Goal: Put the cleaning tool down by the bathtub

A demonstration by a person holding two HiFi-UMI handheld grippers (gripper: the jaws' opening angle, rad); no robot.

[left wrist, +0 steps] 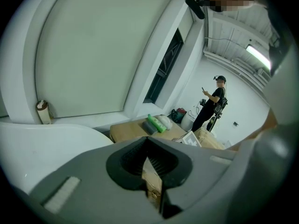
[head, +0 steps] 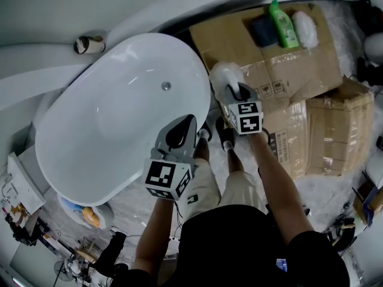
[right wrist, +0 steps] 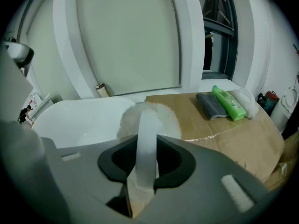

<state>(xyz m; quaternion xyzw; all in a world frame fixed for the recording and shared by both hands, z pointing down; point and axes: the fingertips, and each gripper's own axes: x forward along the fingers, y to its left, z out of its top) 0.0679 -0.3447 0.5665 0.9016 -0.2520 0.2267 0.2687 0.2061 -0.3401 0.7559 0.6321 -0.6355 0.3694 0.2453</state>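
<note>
The cleaning tool is a fluffy white pad on a pale plastic handle. My right gripper is shut on that handle and holds the pad over the near corner of the cardboard box, just right of the white bathtub. In the right gripper view the handle runs up between the jaws of the right gripper to the pad, with the bathtub at the left. My left gripper hangs over the tub's near right rim, shut, and the left gripper has nothing in it.
On the cardboard box lie a green bottle, a dark grey pad and a white fluffy cloth. A second box stands at the right. A small roll sits on the ledge behind the tub. A person stands far off.
</note>
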